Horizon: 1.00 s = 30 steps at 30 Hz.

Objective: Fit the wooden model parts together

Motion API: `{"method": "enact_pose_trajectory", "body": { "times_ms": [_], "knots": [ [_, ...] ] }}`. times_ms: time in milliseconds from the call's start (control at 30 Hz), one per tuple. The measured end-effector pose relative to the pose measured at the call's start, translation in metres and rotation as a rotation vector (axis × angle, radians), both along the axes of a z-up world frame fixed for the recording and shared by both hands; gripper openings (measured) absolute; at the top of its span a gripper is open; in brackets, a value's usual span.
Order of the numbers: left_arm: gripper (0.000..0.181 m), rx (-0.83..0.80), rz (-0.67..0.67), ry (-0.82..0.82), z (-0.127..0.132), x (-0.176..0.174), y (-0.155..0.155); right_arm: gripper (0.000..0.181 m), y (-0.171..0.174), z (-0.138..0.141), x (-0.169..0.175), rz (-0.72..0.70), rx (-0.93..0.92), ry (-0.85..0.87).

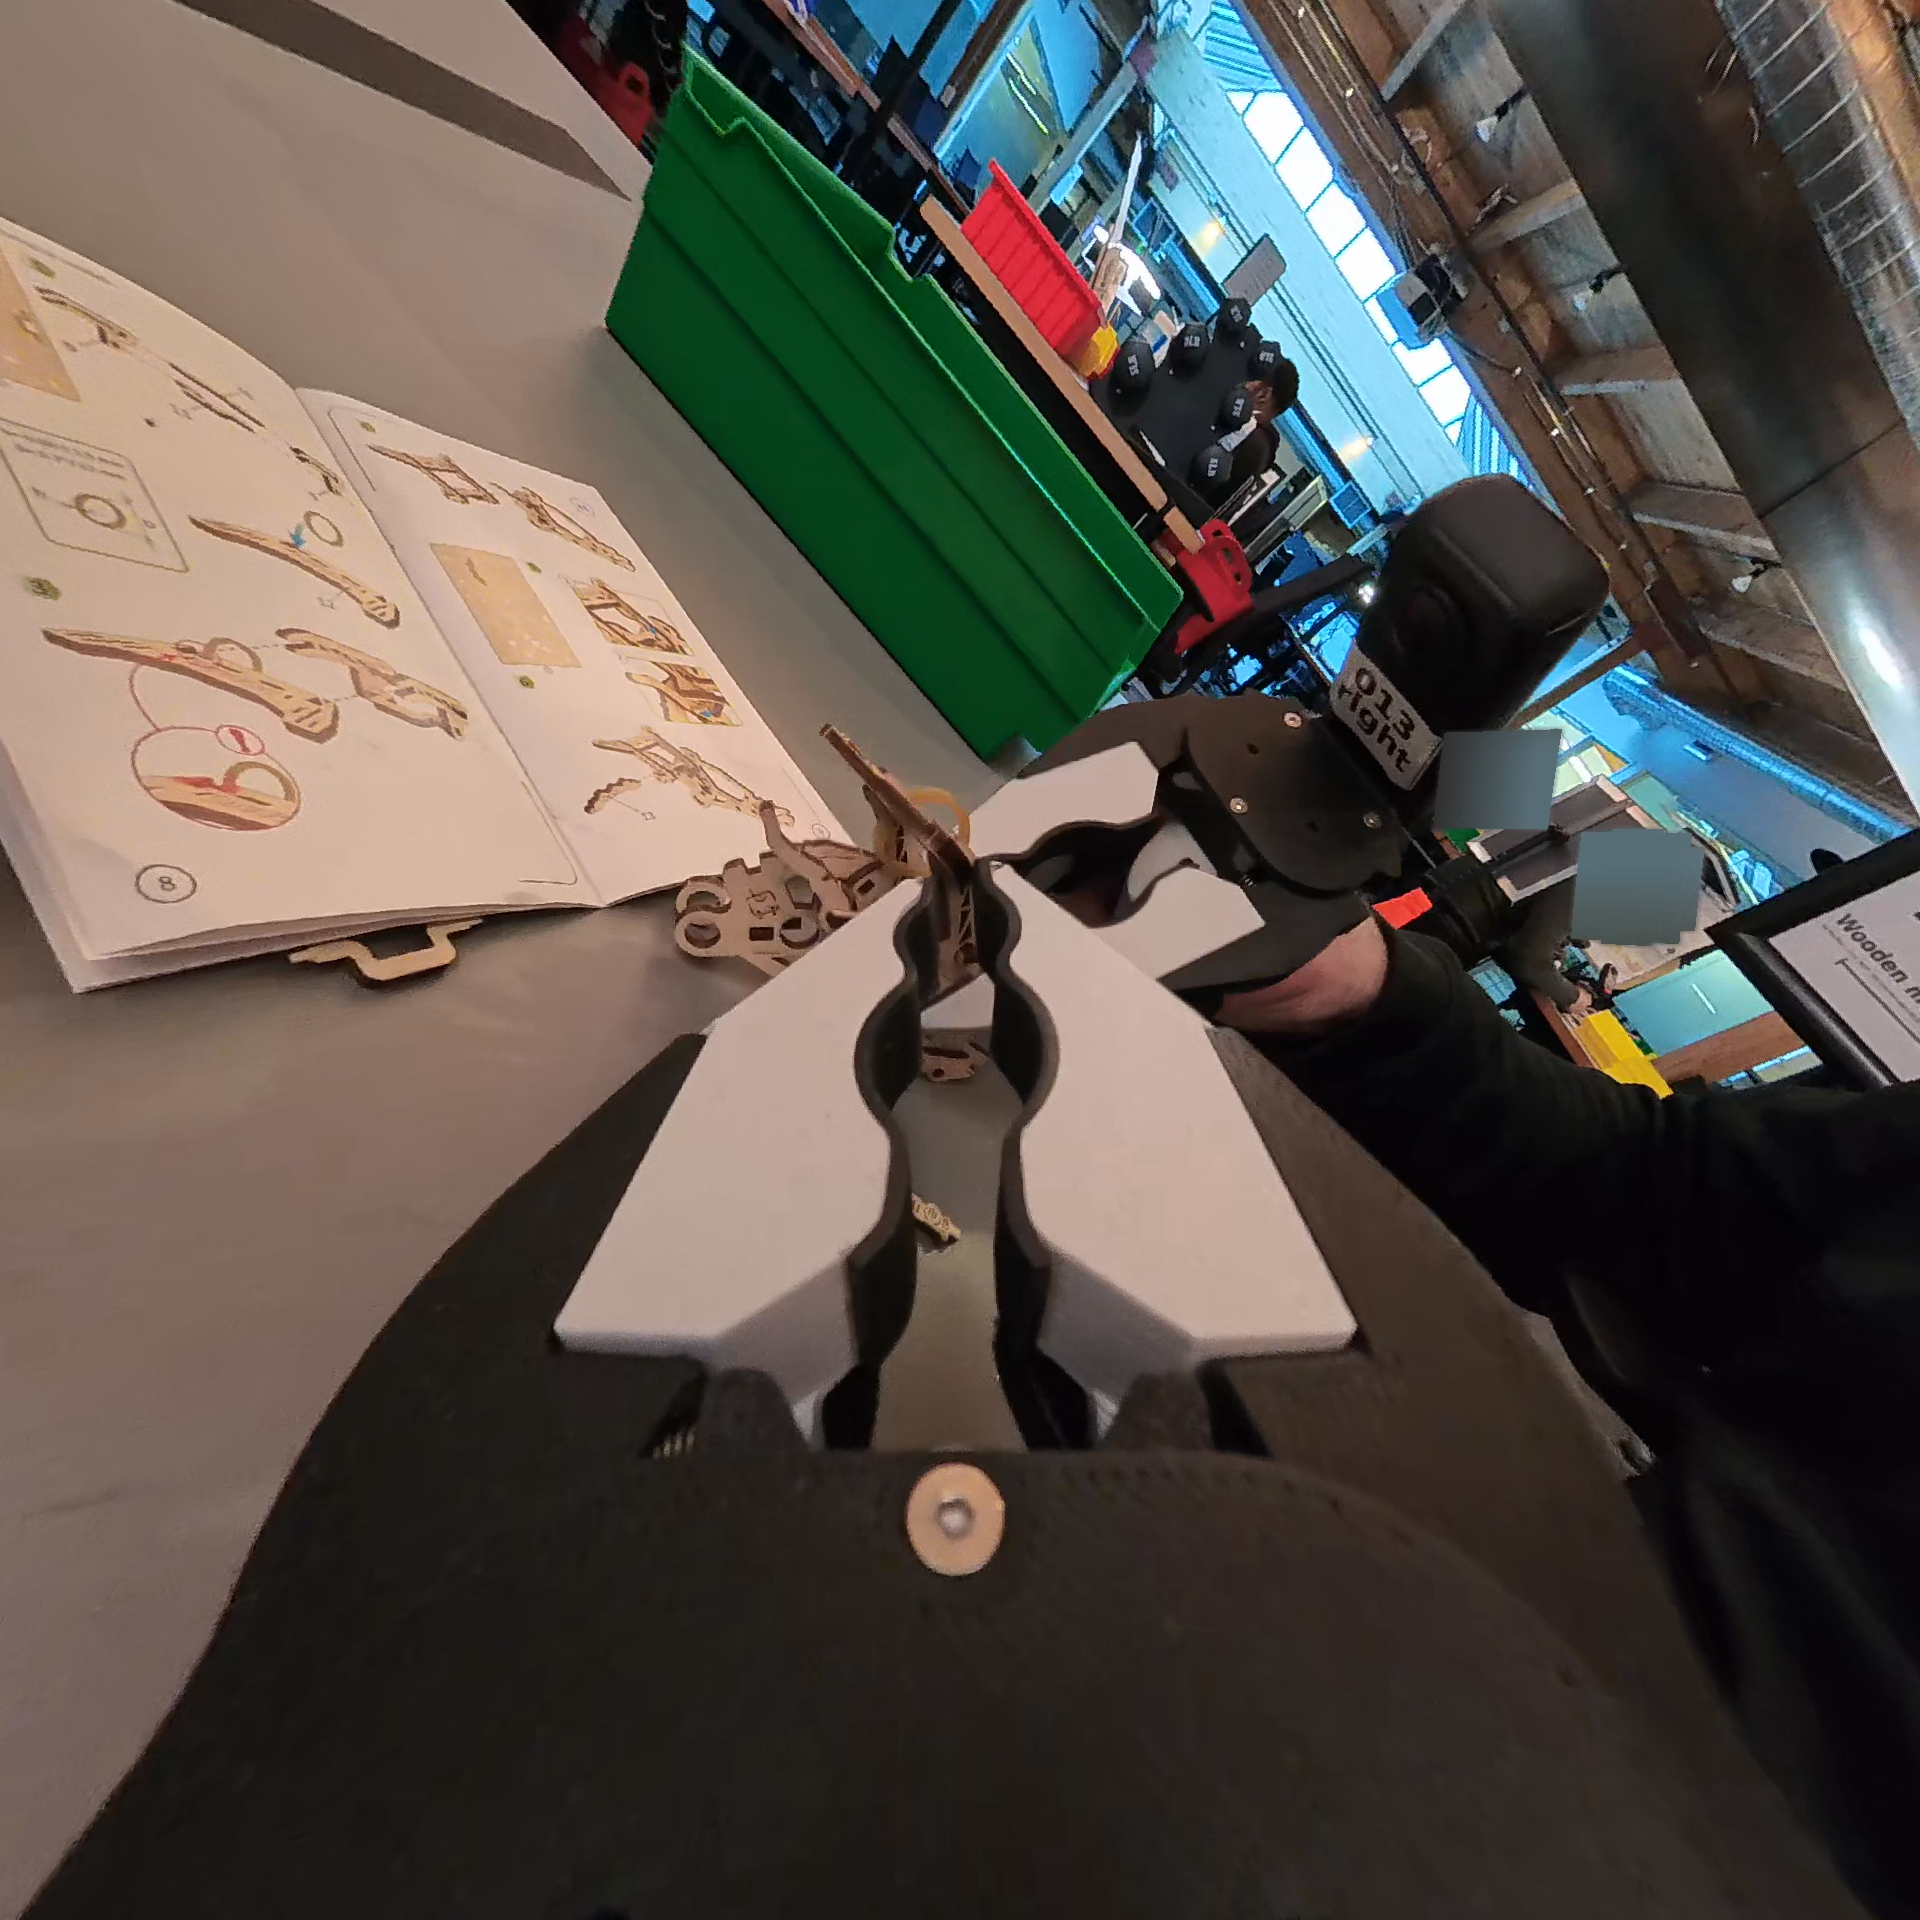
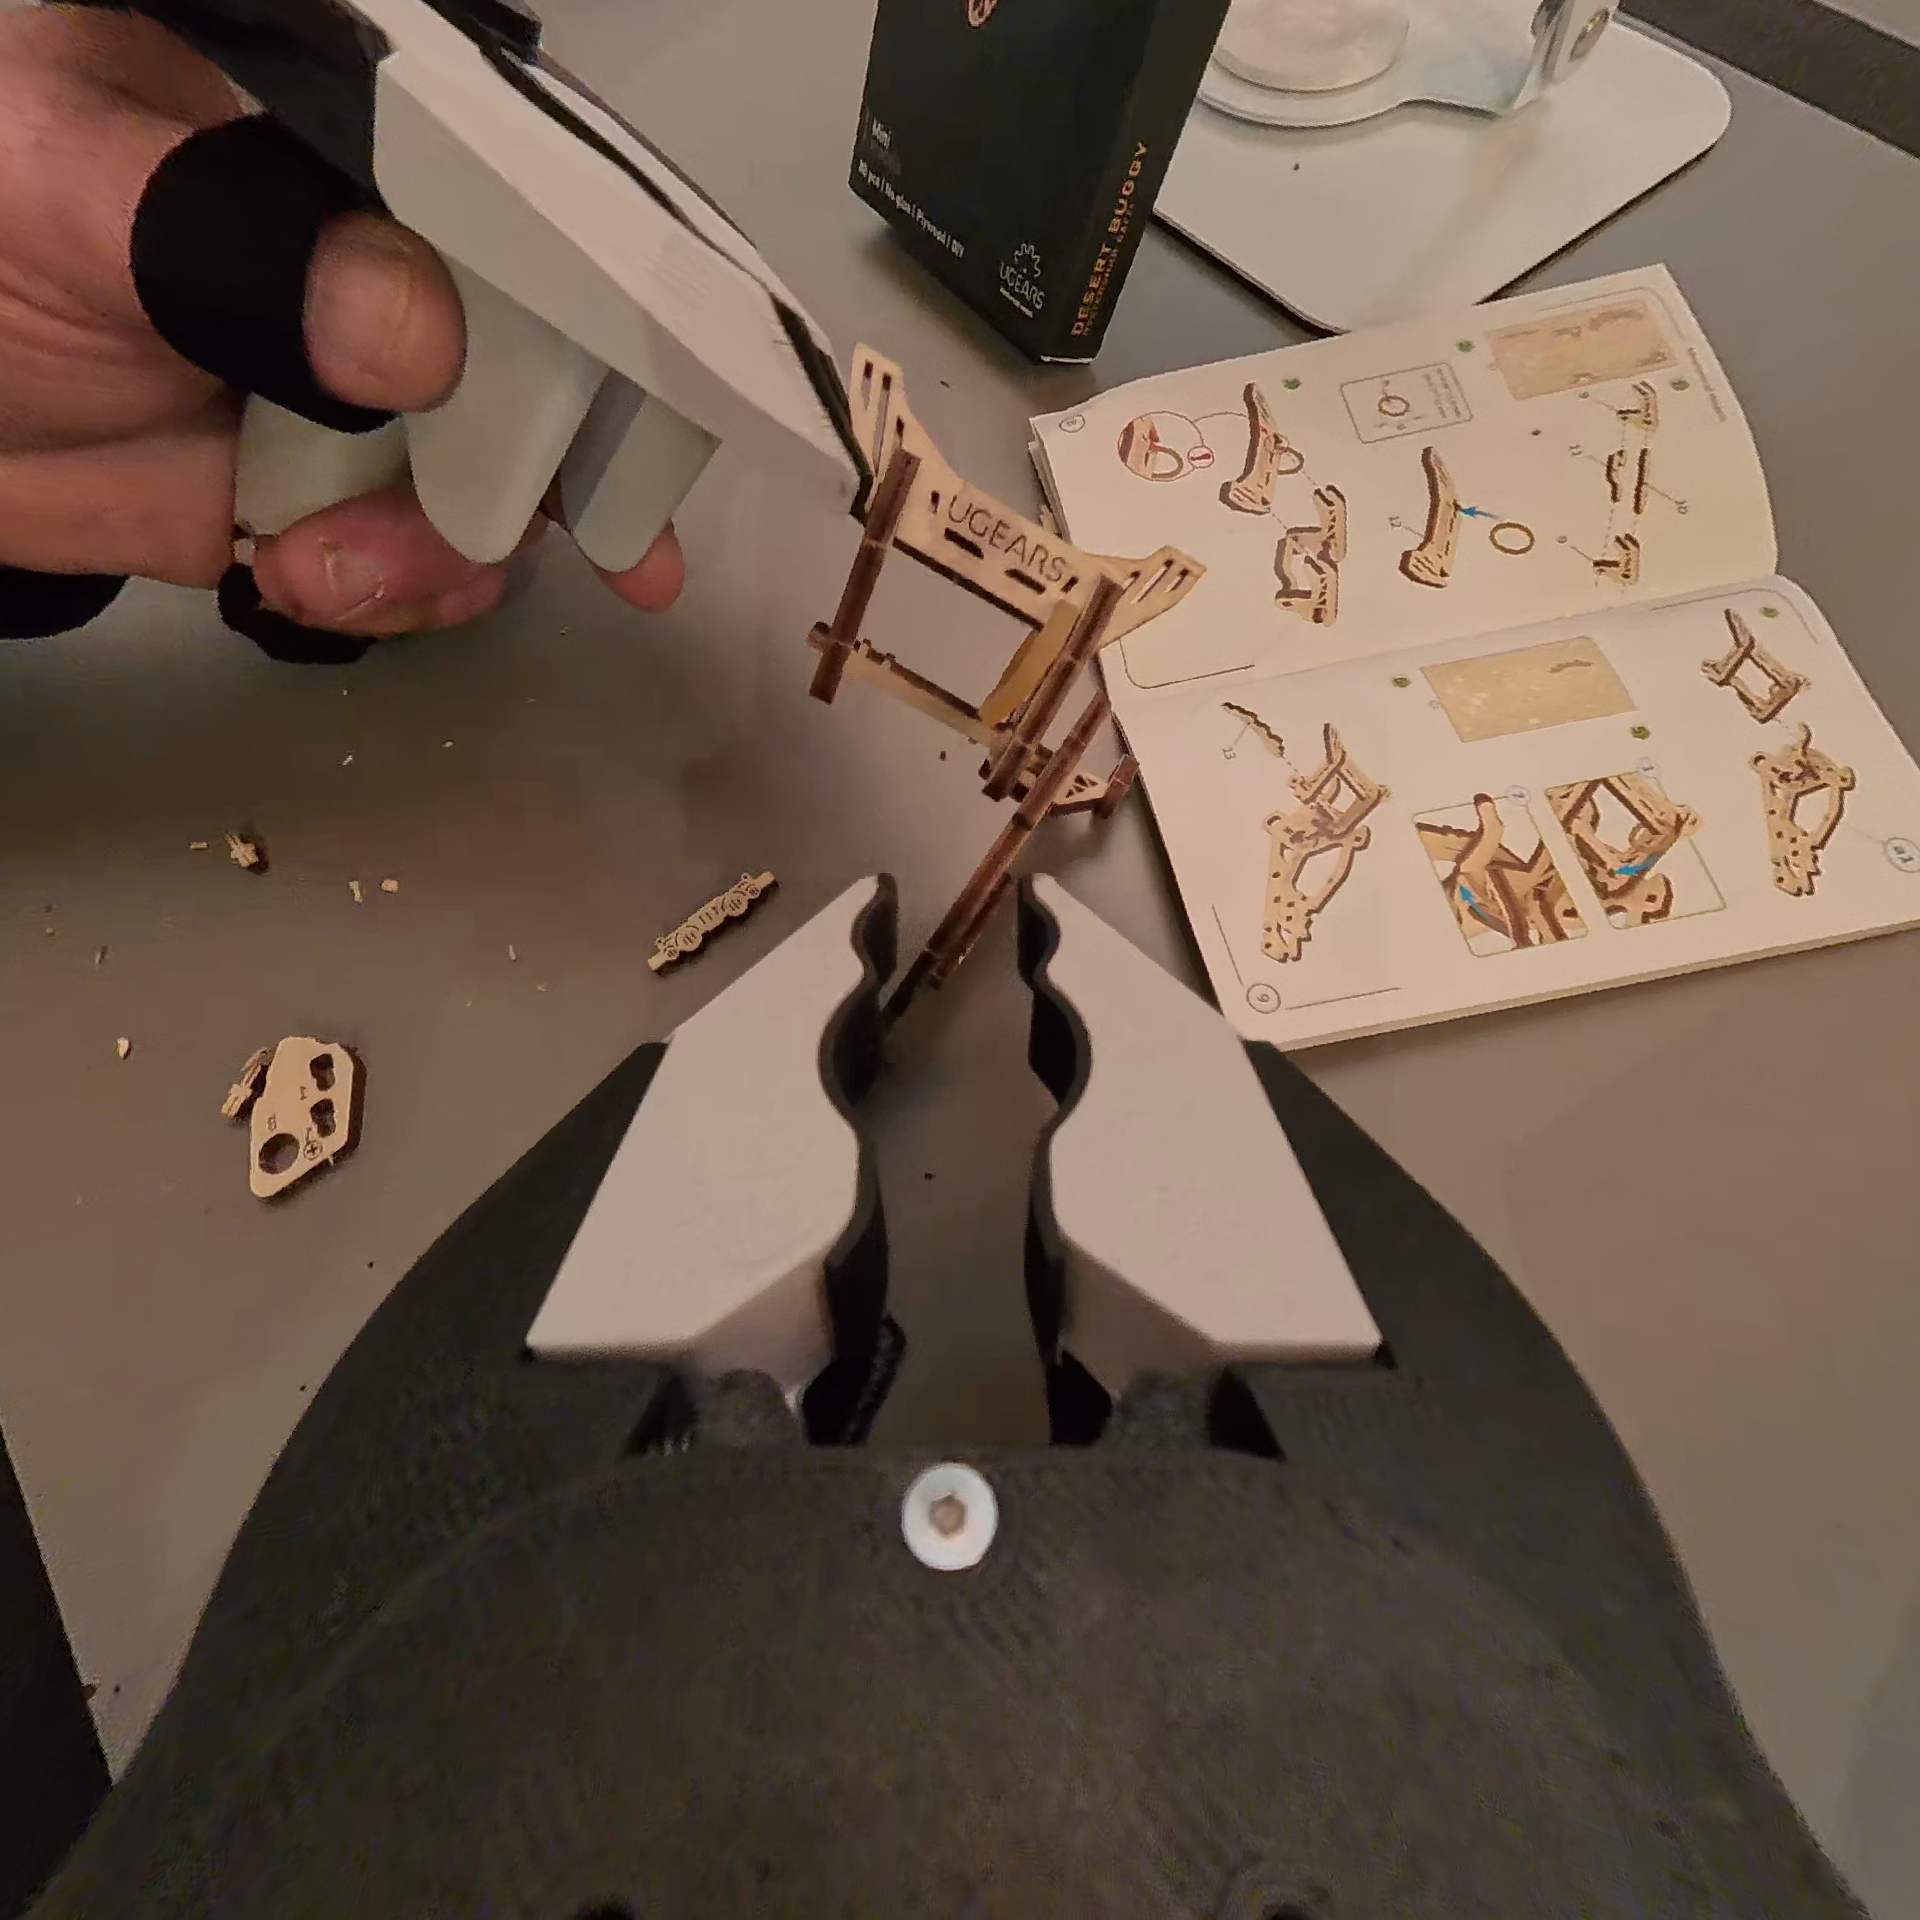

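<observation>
From the left, my left gripper [image 2: 847,457] clamps the pale laser-cut wooden frame [image 2: 977,613] above the grey table [image 2: 520,748], while my right gripper [image 2: 951,935], jaws apart, straddles a slim dark-edged wooden strip [image 2: 997,873], which I judge needs seating next.

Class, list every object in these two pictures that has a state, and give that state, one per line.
Left hand-held gripper: shut on the pale wooden frame assembly.
Right hand-held gripper: open around the frame's thin dark-edged wooden strip.
White instruction booklet: lying open.
Dark green cardboard box: standing upright.
Green plastic bin: contents hidden.
</observation>
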<state>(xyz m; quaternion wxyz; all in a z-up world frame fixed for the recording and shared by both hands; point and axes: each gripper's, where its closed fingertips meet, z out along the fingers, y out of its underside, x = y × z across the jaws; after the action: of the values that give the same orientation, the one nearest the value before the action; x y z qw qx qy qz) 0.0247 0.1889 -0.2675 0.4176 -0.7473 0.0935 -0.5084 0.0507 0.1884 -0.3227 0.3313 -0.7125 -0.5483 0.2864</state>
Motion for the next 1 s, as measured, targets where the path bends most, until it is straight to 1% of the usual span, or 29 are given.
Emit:
{"method": "enact_pose_trajectory", "body": {
  "times_ms": [67,200,433,667,1000],
  "knots": [
    [0.003,-0.006,-0.016,-0.012,0.0,0.002,-0.001,0.03,0.0,0.001,-0.002,0.007,0.0,0.008],
    [0.004,-0.022,-0.031,-0.053,0.0,0.003,-0.001,0.033,0.003,0.003,-0.005,0.019,0.006,0.017],
    [0.003,-0.033,-0.042,-0.08,-0.001,0.0,0.0,0.028,0.002,0.004,-0.01,0.04,0.019,0.022],
    [0.004,-0.052,-0.056,-0.125,0.0,0.0,0.001,0.029,0.003,0.003,-0.012,0.041,0.011,0.032],
    [0.003,-0.073,-0.053,-0.115,-0.004,0.0,0.003,0.03,0.008,0.002,-0.012,0.022,0.019,0.035]
  ]
}}
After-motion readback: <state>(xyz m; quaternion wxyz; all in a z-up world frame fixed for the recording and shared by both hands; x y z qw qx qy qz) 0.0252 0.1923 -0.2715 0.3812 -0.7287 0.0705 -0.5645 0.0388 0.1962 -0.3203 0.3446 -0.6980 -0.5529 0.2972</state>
